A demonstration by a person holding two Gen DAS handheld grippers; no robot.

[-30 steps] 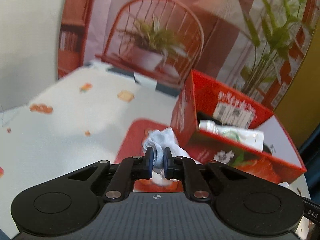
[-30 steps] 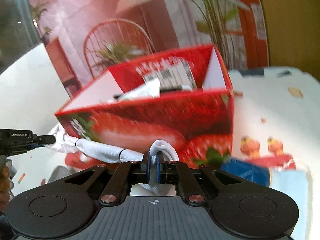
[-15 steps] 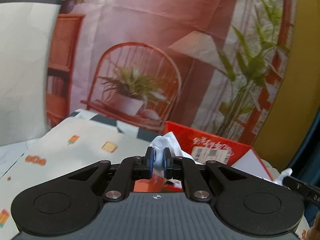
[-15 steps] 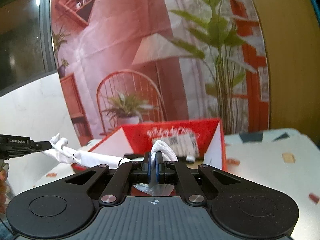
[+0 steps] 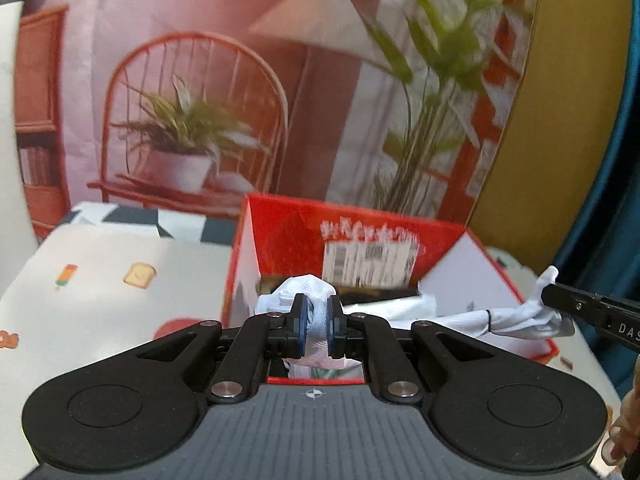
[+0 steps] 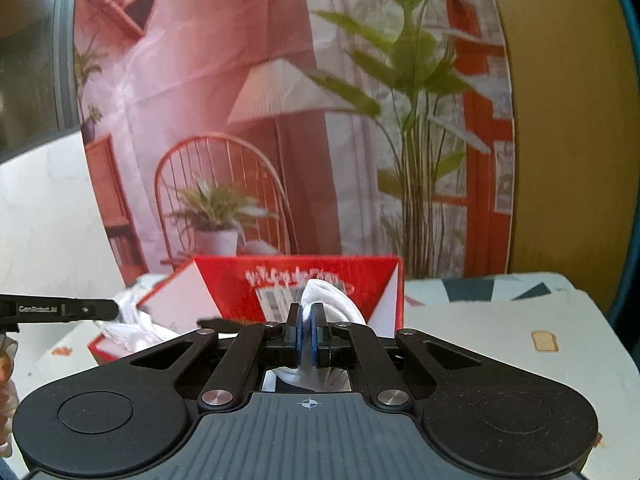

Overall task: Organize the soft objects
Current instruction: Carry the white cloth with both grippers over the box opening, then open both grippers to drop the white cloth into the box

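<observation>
A white sock (image 5: 460,317) hangs stretched between my two grippers, over the open top of a red strawberry-print box (image 5: 360,236). My left gripper (image 5: 316,320) is shut on one bunched end. At the right edge of the left wrist view my right gripper (image 5: 551,295) pinches the other end. In the right wrist view my right gripper (image 6: 306,322) is shut on the sock (image 6: 326,298) in front of the box (image 6: 240,280). There my left gripper (image 6: 115,307) reaches in from the left and grips the far end.
The box stands on a pale tablecloth (image 5: 100,292) printed with toast and an ice lolly. Inside lie a dark item (image 5: 376,293) and a white packet (image 5: 408,308). A printed backdrop of a chair, a lamp and plants stands behind. A hand (image 5: 624,436) shows at lower right.
Both grippers have risen with the sock, from the table beside the box to above its opening. The box has sunk in both views and more backdrop shows.
</observation>
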